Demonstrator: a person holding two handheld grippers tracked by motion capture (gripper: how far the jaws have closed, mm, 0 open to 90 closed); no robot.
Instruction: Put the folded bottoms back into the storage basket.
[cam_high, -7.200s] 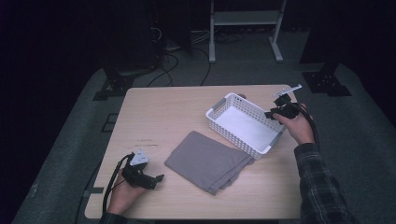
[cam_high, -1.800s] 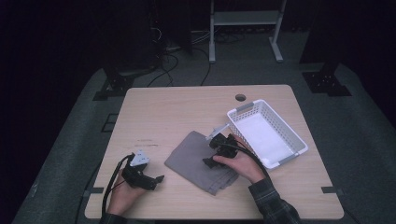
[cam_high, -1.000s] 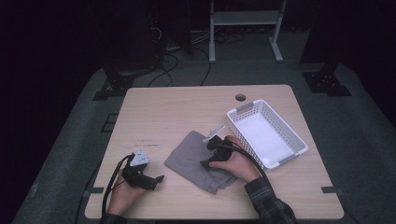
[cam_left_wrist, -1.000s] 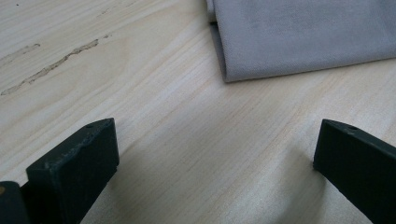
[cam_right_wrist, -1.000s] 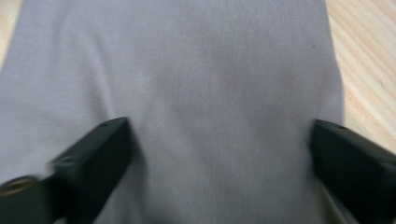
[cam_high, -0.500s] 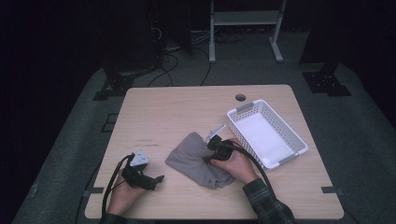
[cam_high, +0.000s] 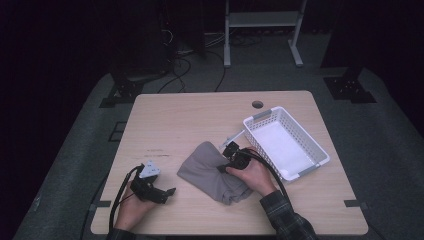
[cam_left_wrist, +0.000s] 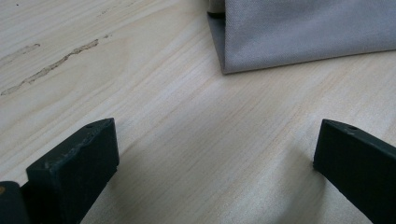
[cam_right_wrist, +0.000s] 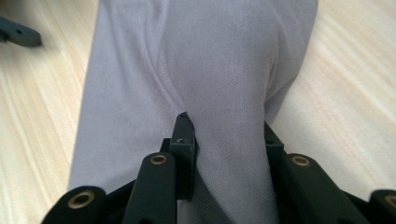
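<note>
A grey cloth (cam_high: 207, 174) lies bunched on the wooden table (cam_high: 190, 120), in front of centre. My right gripper (cam_high: 223, 165) lies on its right part, held by a hand. In the right gripper view the jaws have just been closing and now pinch a raised fold of the cloth (cam_right_wrist: 201, 70) in my right gripper (cam_right_wrist: 226, 128). My left gripper (cam_high: 169, 192) rests on the table at the front left, open. In the left gripper view its wide-apart jaws (cam_left_wrist: 217, 135) frame bare wood, with a cloth (cam_left_wrist: 303, 32) corner lying beyond.
A white plastic basket (cam_high: 261, 118) stands at the right of the table, close behind my right hand. A small round hole (cam_high: 257, 104) is in the table's far edge. Dark floor, cables and a metal stand lie beyond.
My right gripper came from the basket to the cloth and shut on a fold. The cloth went from flat to bunched. The basket sits farther right. The left gripper has stayed put.
</note>
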